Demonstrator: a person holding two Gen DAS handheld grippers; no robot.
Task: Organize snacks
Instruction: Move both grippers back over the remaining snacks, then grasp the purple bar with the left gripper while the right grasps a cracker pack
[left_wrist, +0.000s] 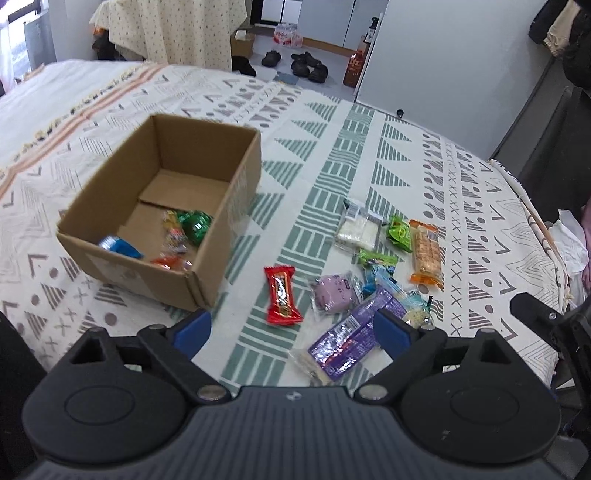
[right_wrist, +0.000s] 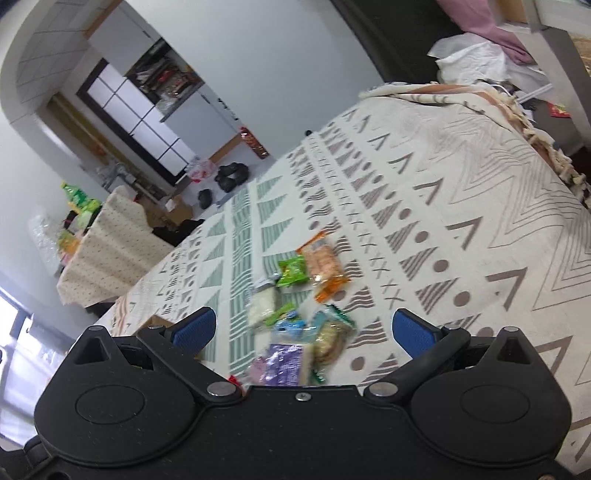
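- Well, my left gripper (left_wrist: 291, 326) hangs with jaws wide and empty above the patterned cloth (left_wrist: 332, 155).
- Ahead and left of those jaws I see the cardboard box (left_wrist: 162, 206), a few wrapped snacks already inside.
- Between the jaws lies a red snack bar (left_wrist: 282, 295); a purple packet (left_wrist: 347, 339) touches the right blue pad.
- Beyond, an orange cracker pack (left_wrist: 426, 254) sits beside a green pouch (left_wrist: 399, 233).
- My right gripper (right_wrist: 303, 332) is also spread wide, holding nothing, the loose snack pile (right_wrist: 295, 314) between its jaws.
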